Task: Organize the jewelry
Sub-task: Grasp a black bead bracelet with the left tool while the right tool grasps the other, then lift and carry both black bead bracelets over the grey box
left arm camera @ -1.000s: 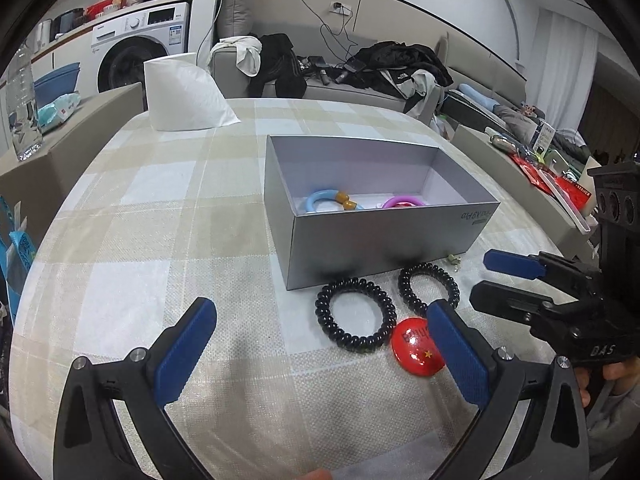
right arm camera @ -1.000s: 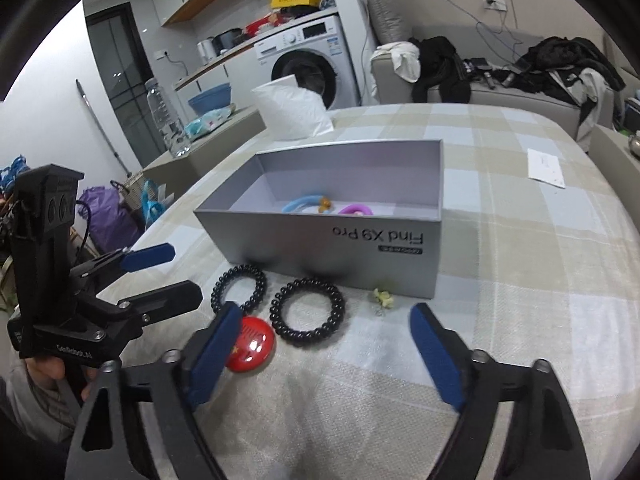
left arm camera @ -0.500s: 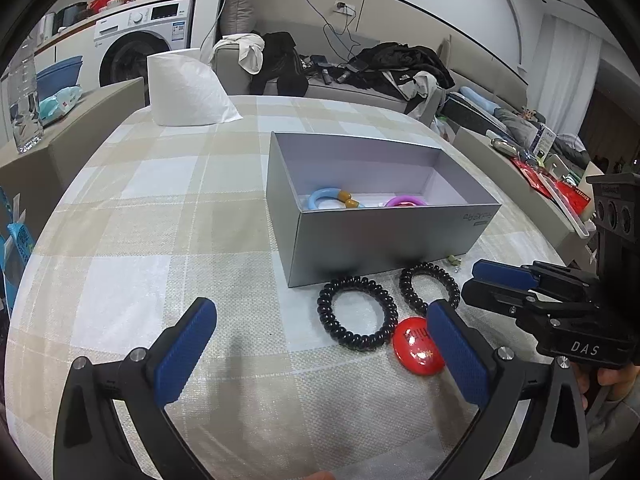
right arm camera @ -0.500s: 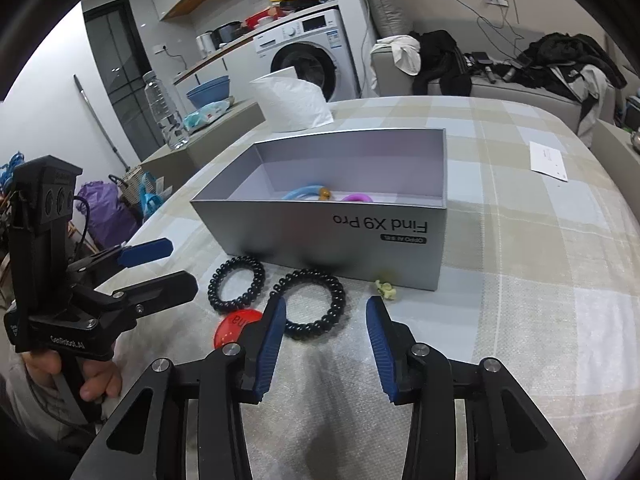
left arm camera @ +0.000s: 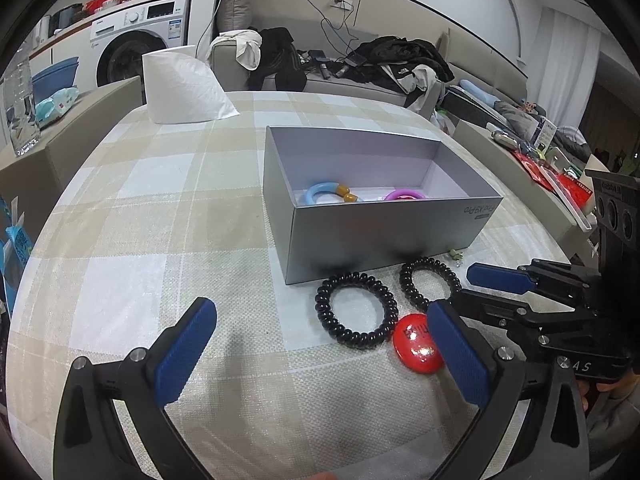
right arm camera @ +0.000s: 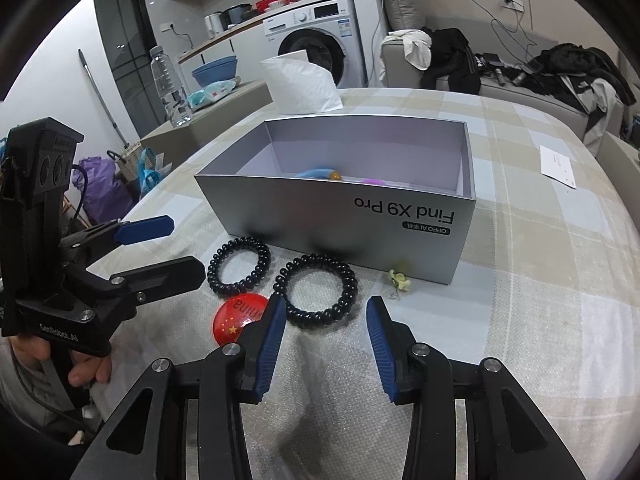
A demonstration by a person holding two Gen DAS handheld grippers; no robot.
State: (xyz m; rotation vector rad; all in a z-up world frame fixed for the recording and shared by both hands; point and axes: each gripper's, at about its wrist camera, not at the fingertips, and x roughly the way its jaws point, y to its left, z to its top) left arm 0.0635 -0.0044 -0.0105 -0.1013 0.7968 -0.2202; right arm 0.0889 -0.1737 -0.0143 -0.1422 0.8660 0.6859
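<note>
— Where's your right gripper (right arm camera: 326, 344)?

— Low over the checked-cloth counter (right arm camera: 540, 280), its blue pads parted with nothing between them, just short of the nearer black coiled hair ring (right arm camera: 316, 295).

— And your left gripper (left arm camera: 320, 354)?

— Spread wide, empty. Both black rings, the second (right arm camera: 239, 261) too, lie by the round red badge (right arm camera: 240, 314), before the open grey cardboard box (right arm camera: 344, 216) holding a blue curved piece (left arm camera: 322, 195) and a pink ring (left arm camera: 404, 194).

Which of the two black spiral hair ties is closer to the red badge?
The larger black hair tie, left of its twin in the left wrist view; it nearly touches the red badge.
</note>
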